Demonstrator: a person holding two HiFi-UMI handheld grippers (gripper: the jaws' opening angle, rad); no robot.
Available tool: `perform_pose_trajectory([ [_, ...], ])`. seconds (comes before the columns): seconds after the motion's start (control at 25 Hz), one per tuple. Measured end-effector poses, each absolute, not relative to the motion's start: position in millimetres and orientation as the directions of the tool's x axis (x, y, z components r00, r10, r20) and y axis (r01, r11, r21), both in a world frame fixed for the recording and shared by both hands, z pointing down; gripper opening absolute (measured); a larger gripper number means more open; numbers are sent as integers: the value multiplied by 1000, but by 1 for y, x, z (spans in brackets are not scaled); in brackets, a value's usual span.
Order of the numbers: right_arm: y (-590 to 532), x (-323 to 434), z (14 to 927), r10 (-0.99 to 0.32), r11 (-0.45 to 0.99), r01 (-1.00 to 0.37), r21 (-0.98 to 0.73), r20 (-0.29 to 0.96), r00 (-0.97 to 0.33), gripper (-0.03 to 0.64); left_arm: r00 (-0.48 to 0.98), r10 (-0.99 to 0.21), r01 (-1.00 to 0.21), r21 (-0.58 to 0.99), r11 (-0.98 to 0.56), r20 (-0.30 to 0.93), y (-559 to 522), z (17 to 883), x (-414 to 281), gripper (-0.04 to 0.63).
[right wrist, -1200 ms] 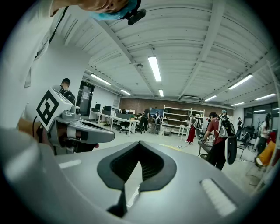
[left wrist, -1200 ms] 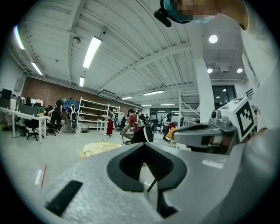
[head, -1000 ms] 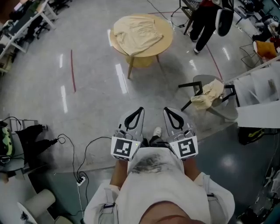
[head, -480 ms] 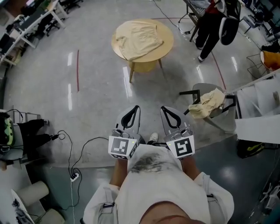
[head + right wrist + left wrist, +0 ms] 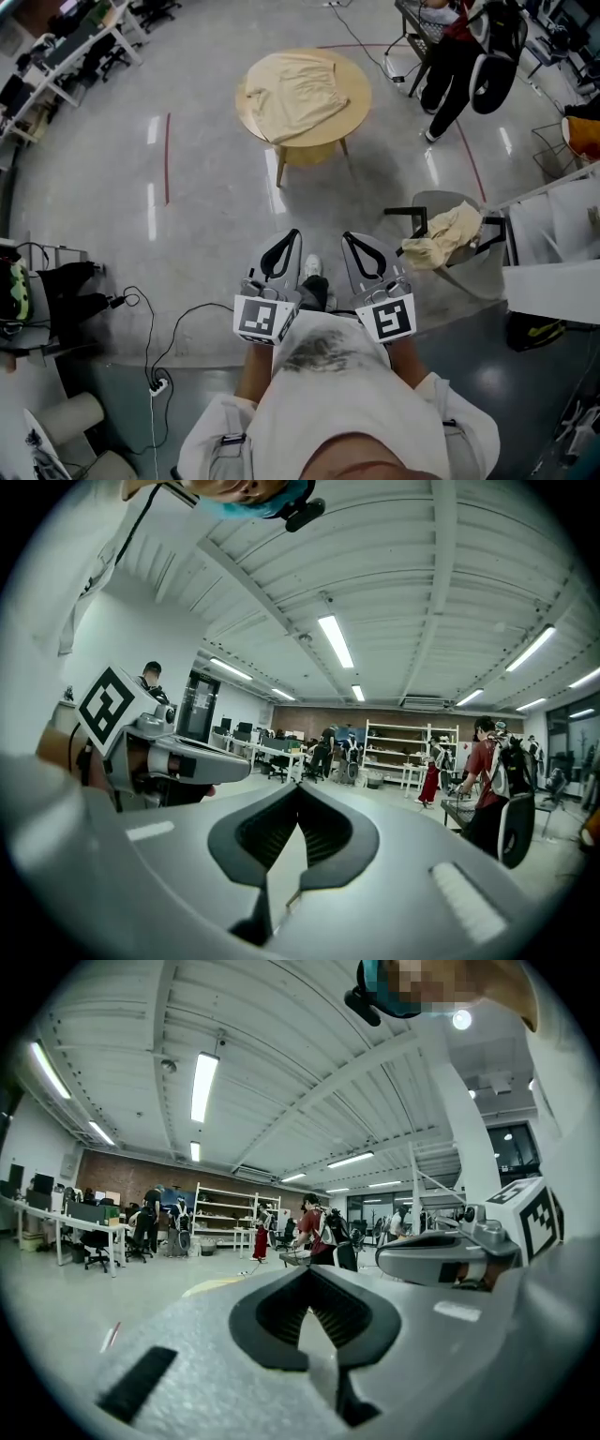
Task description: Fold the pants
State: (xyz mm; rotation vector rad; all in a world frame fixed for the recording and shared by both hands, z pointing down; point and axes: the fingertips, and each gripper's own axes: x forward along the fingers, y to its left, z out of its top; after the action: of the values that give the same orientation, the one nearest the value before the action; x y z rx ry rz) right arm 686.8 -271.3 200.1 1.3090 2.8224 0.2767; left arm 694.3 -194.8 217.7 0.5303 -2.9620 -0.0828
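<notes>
Beige pants [image 5: 295, 89] lie spread on a round wooden table [image 5: 354, 112] far ahead across the floor in the head view. I hold both grippers close to my body, side by side and level, pointing toward the table. The left gripper [image 5: 293, 234] is shut with nothing in it, and its closed jaws fill the left gripper view [image 5: 307, 1274]. The right gripper [image 5: 346, 236] is likewise shut and empty, as the right gripper view [image 5: 298, 789] shows. Each gripper view catches the other gripper at its side. Both are well short of the pants.
A grey chair [image 5: 441, 202] with a beige cloth [image 5: 448, 230] over it stands to the right. A person [image 5: 464, 56] stands beyond the table. Cables and a power strip [image 5: 155, 380] lie on the floor at left, desks [image 5: 66, 47] at far left, and a white table [image 5: 553, 244] at right.
The table and the chair have slid a little lower in the head view as I step toward them. Both grippers stay shut, side by side in front of me.
</notes>
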Motion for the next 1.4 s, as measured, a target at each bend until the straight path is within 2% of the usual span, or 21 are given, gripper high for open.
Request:
perform_pose_trajectory([
  [0.52, -238, 573, 212, 728, 648, 734, 204, 118, -676, 8, -919, -376, -364, 107, 925, 120, -153, 228, 583, 5],
  [1.2, -211, 485, 229, 646, 688, 695, 209, 260, -718, 9, -896, -426, -405, 164, 899, 124, -116, 240, 492, 5],
  [1.4, -208, 451, 236, 664, 666, 709, 233, 246, -706, 9, -897, -419, -397, 162, 903, 138, -116, 248, 461, 5],
])
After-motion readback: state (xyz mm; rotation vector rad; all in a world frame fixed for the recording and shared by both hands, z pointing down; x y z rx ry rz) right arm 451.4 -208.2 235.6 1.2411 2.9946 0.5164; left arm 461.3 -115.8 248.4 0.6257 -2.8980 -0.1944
